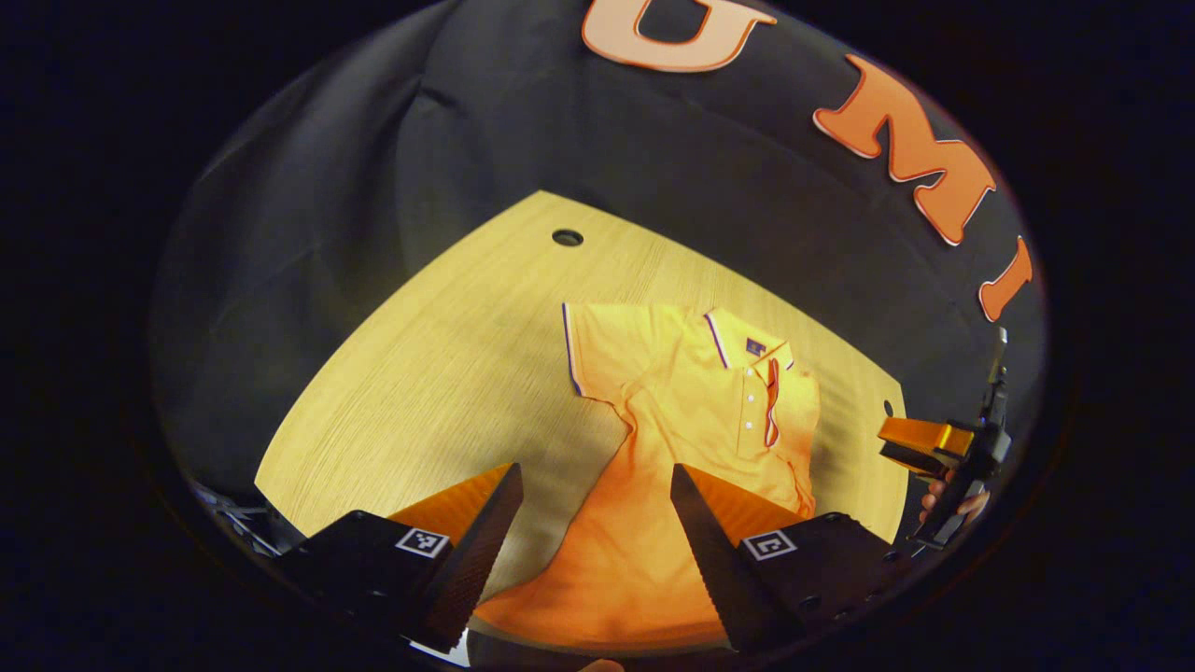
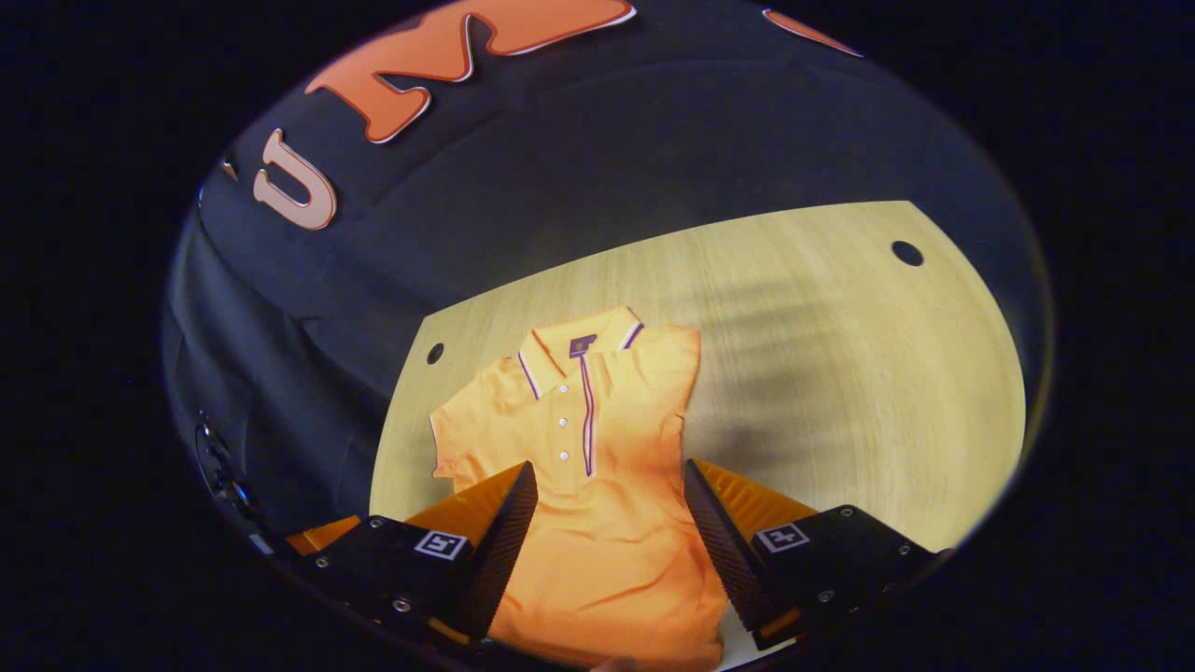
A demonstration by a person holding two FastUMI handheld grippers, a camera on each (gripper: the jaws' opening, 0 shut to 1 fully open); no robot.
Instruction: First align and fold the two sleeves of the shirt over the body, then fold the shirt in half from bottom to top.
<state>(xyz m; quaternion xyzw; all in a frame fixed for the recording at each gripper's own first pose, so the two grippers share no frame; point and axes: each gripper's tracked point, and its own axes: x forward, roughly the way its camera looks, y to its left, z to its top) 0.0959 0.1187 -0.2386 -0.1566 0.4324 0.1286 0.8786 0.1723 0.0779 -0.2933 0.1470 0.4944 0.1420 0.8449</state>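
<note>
An orange polo shirt (image 1: 691, 411) lies face up on the wooden table (image 1: 448, 355), collar toward the far wall. In the left gripper view its left-hand sleeve (image 1: 597, 350) is spread flat, while the other side ends in a straight edge with the sleeve folded onto the body. My left gripper (image 1: 596, 471) hovers open over the shirt's lower half, holding nothing. The right gripper view shows the same shirt (image 2: 597, 504) with the spread sleeve (image 2: 457, 439) on the left. My right gripper (image 2: 611, 467) is open above the body. It also appears at the table's right edge (image 1: 924, 446), held by a hand.
The table has small round holes near its far corners (image 1: 567, 237) (image 2: 906, 253) (image 2: 435, 353). Bare wood (image 2: 840, 373) lies on both sides of the shirt. Black cloth walls the booth behind the table.
</note>
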